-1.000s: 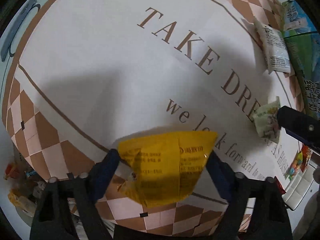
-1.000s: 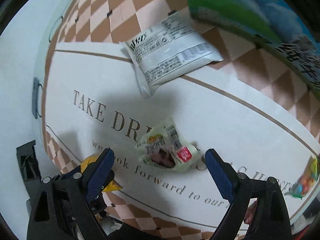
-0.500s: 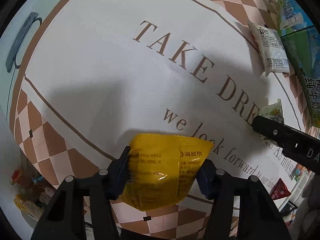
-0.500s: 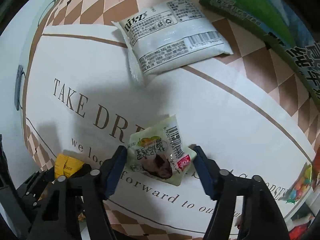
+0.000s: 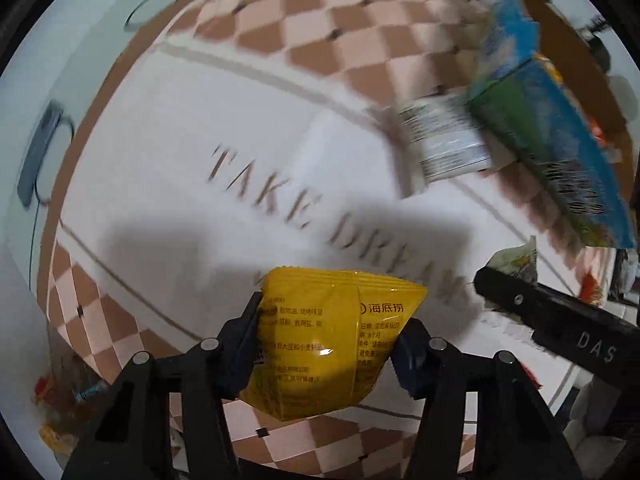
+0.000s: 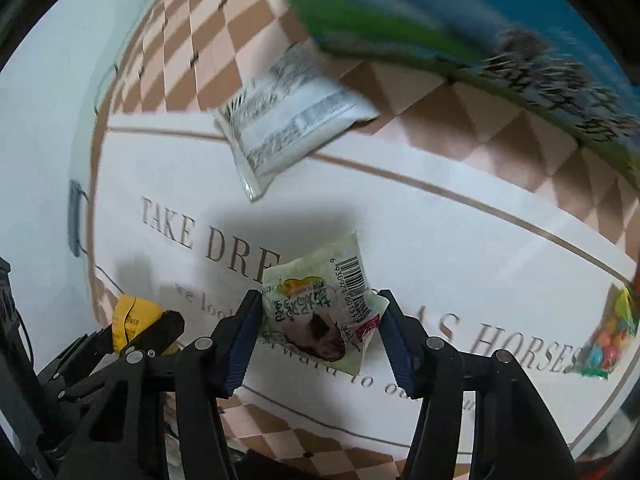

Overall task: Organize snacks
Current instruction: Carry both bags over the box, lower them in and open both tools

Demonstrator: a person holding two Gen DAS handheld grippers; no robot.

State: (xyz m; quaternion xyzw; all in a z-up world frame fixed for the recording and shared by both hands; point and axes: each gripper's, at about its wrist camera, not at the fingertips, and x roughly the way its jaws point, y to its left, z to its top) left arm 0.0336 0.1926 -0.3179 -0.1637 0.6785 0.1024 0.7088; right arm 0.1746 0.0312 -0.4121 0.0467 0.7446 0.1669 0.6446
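Now left hand-held gripper (image 5: 330,344) clamping yellow packet (image 5: 328,340), right hand-held gripper (image 6: 316,332) clamping green packet (image 6: 320,312)

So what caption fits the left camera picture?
Left gripper clamps a yellow snack packet above the checkered tablecloth.

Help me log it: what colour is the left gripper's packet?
Yellow packet; left wrist view shows it best.
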